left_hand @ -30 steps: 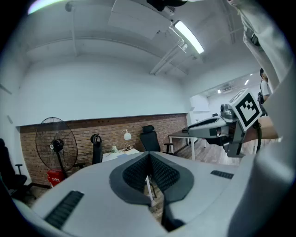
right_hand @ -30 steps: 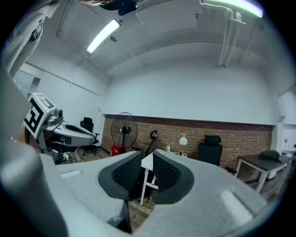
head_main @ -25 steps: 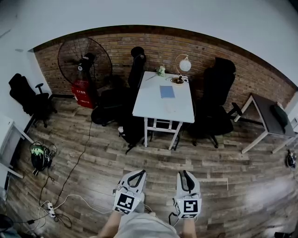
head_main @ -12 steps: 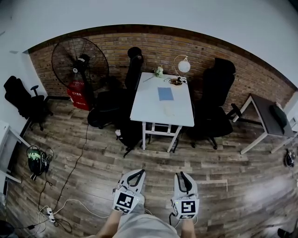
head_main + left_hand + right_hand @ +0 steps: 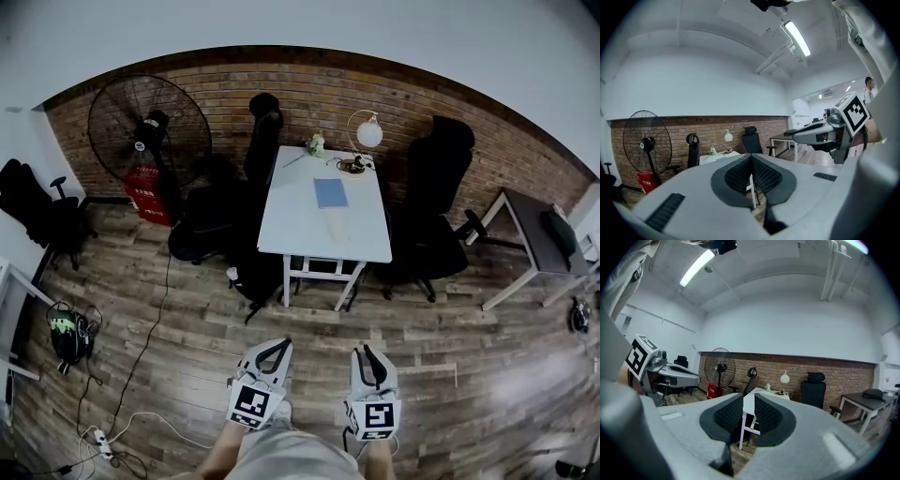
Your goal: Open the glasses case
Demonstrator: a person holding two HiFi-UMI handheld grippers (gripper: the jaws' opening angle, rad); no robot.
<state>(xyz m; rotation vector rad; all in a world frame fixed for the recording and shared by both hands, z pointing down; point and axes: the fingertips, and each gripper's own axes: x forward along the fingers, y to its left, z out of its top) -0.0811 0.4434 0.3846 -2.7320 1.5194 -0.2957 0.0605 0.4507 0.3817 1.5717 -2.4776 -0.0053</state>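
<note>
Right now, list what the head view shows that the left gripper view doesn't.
Only the head view: the power strip on the floor and the left gripper's marker cube. Only the left gripper view: the ceiling light and a person at far right. Both: the table, fan, lamp, brick wall and right gripper.

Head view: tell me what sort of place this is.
Most likely an office or studio room: a white table stands by a brick wall, with a black office chair beside it and a pedestal fan on the wood-plank floor.
</note>
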